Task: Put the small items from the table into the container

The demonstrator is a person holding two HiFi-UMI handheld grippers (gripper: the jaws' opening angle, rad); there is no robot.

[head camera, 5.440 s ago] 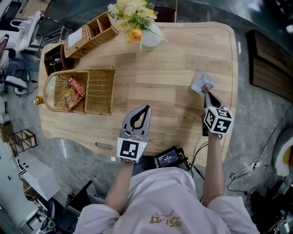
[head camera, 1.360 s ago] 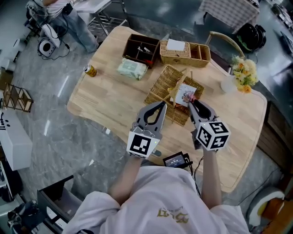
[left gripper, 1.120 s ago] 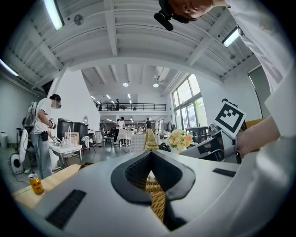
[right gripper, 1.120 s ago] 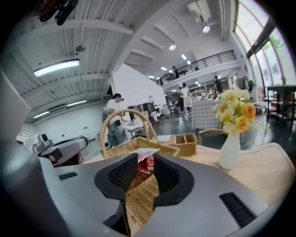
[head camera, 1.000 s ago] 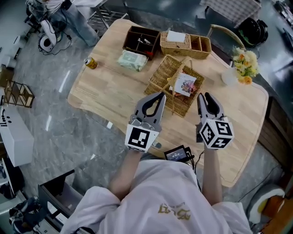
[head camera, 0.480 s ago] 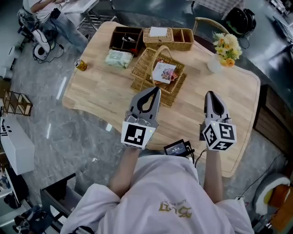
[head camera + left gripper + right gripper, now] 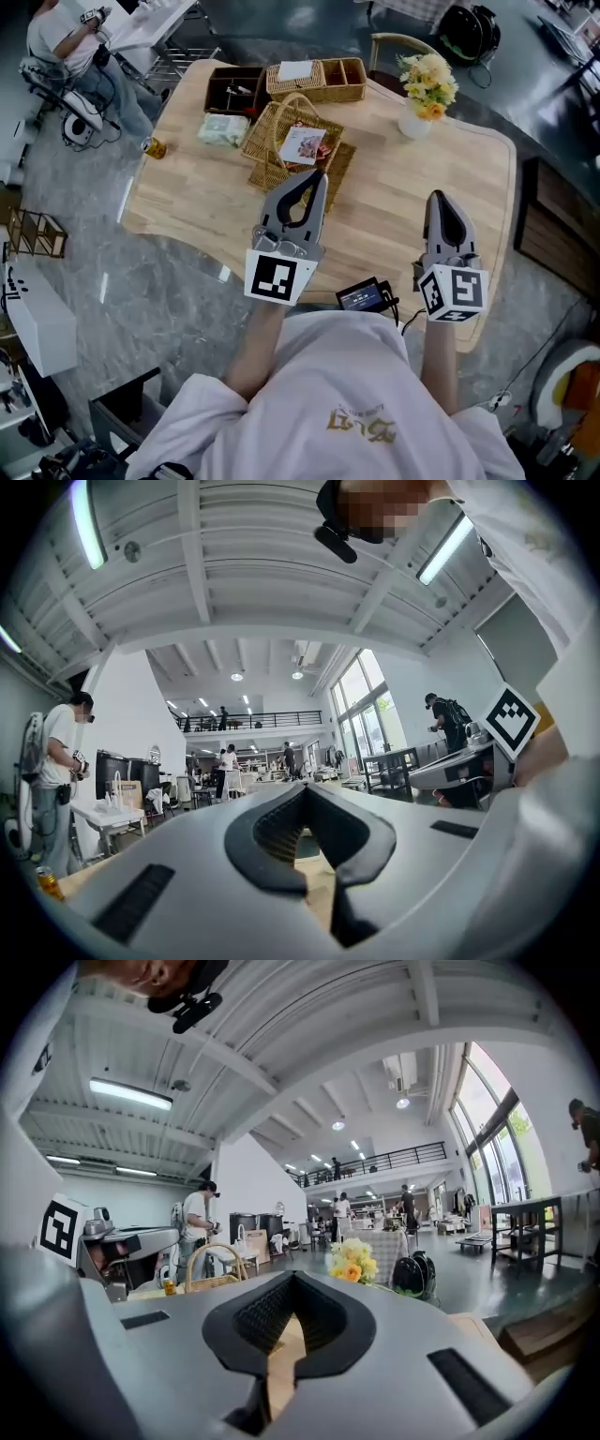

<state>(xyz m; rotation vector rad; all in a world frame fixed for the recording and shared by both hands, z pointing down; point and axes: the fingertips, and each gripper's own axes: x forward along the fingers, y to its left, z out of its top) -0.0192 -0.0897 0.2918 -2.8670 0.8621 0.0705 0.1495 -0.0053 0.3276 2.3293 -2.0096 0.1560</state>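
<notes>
Packet [image 7: 303,145] lies in the wicker basket [image 7: 265,141], just ahead of the left gripper [image 7: 315,178] and well to the left of the right gripper [image 7: 439,199]. Left gripper view: jaws together, nothing between them. Right gripper view: jaws closed and empty, flowers [image 7: 352,1262] ahead.

Tan weave is shown by the basket [image 7: 268,141], pale wood grain by the table [image 7: 398,192], yellow and white by the flowers [image 7: 427,73].

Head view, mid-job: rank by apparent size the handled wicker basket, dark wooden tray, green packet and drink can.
1. handled wicker basket
2. dark wooden tray
3. green packet
4. drink can, clearly smallest
</notes>
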